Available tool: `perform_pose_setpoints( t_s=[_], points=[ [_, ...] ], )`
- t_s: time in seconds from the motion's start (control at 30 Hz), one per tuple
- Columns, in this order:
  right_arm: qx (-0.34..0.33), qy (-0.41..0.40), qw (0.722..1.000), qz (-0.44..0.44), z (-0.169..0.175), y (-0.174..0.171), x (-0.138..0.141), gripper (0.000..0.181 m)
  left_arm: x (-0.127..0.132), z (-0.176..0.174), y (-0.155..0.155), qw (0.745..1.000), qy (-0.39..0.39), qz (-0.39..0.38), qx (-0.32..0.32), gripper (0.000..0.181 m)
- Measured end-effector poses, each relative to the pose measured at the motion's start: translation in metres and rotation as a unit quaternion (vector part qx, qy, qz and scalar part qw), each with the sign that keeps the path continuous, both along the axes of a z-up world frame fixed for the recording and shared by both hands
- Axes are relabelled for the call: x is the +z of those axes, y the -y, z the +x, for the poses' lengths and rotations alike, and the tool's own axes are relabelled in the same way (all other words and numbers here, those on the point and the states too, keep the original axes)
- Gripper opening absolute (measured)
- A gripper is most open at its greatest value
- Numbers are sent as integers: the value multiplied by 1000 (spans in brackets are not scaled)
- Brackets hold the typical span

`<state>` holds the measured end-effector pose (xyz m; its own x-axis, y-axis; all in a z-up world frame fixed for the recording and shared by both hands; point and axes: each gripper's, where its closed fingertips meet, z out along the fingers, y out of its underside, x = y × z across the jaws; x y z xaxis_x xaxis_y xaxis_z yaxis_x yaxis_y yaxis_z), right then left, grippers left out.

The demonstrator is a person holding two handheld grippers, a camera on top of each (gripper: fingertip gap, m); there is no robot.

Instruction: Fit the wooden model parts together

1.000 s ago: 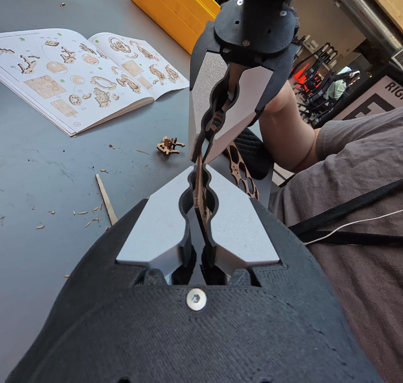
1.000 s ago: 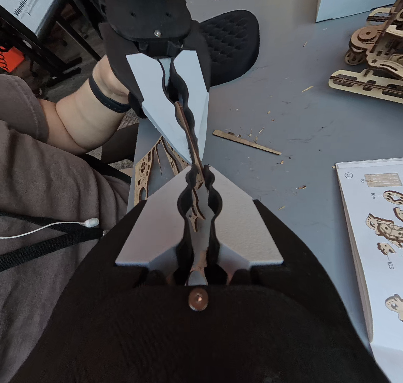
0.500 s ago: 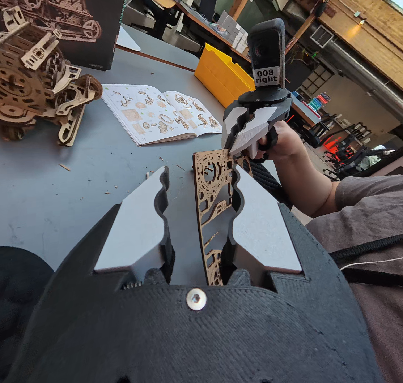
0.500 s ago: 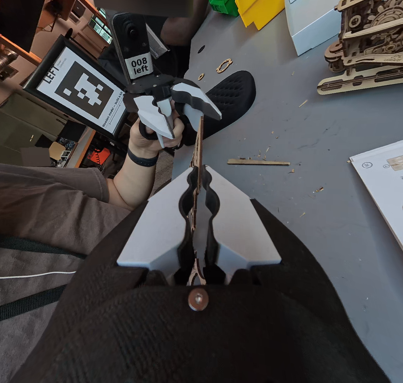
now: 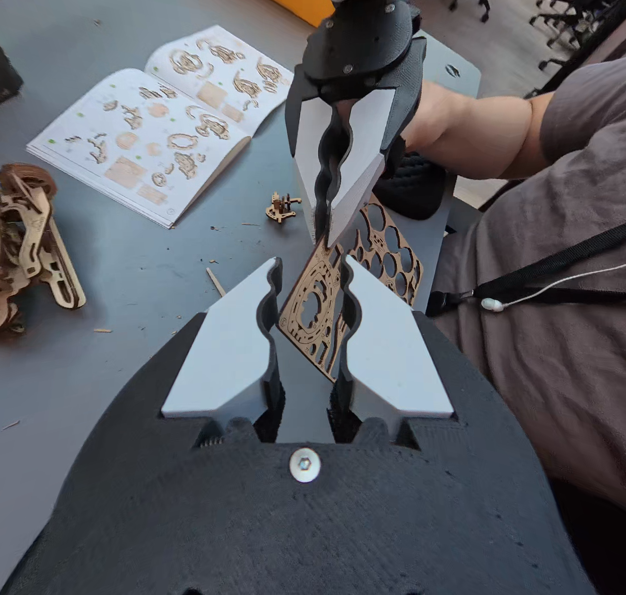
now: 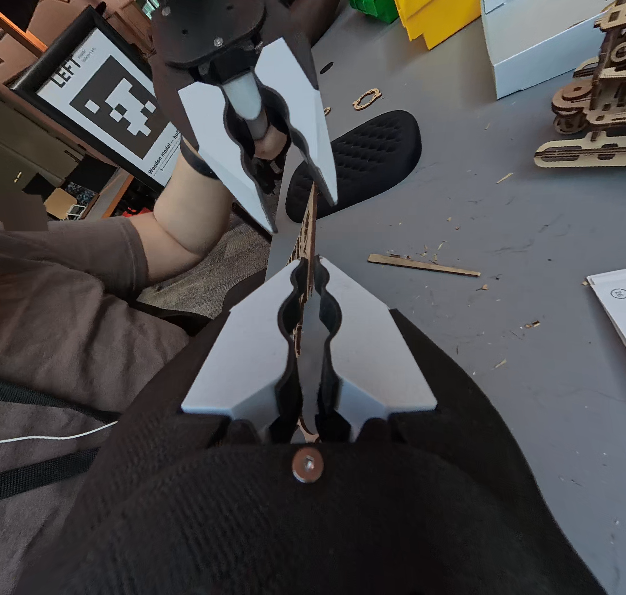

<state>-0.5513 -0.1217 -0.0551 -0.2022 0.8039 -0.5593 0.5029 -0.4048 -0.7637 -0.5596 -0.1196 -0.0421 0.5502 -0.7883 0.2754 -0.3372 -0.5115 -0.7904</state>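
Wooden parts sheet (image 5: 313,311) is hanging in the air between the two grippers, thin laser-cut ply with several pieces already punched out, so it's weak across the cut-outs.

Risk, as I'm judging it: right gripper (image 6: 308,264) is carrying the sheet alone, by one edge. Any twist or a knock against the table (image 5: 135,274) could be snapping the thin bridges or levering the sheet out of the pinch. A second sheet (image 5: 389,260) is lying flat just beyond the left fingertips; the hanging one could be snagging on it if lowered carelessly.

Fingers:
- Right gripper: pressed together on the sheet's edge; in the right wrist view the sheet is running edge-on between the pads w/ no gap at the tips.
- Left gripper (image 5: 310,267): spread, approx half open. Sheet is sitting inside the gap, close against the right-hand finger (image 5: 382,341); contact there can't be confirmed. Left-hand finger is well clear, so no pinch.

Small wooden sub-assembly (image 5: 283,206) is resting on the table beyond the left fingertips, to their left; instruction booklet (image 5: 152,128) farther off the same side.
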Motion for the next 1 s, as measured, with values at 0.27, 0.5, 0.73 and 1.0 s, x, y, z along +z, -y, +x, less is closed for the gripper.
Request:
perform_pose_setpoints(
  t_s=[0.27,0.5,0.73,1.0],
  points=[
    [-3,-3,1000,21,1,0,-5,2,-21,16,-1,990,-67,-72,-100,7],
    [9,-2,999,31,2,2,-9,2,-27,18,3,984,-66,-124,-111,6],
    [-65,-32,997,40,2,-19,6,21,-21,13,5,987,-35,-124,-93,2],
    [-117,-104,988,-17,15,15,61,16,-11,-2,10,995,15,-102,-13,1]
  ],
)
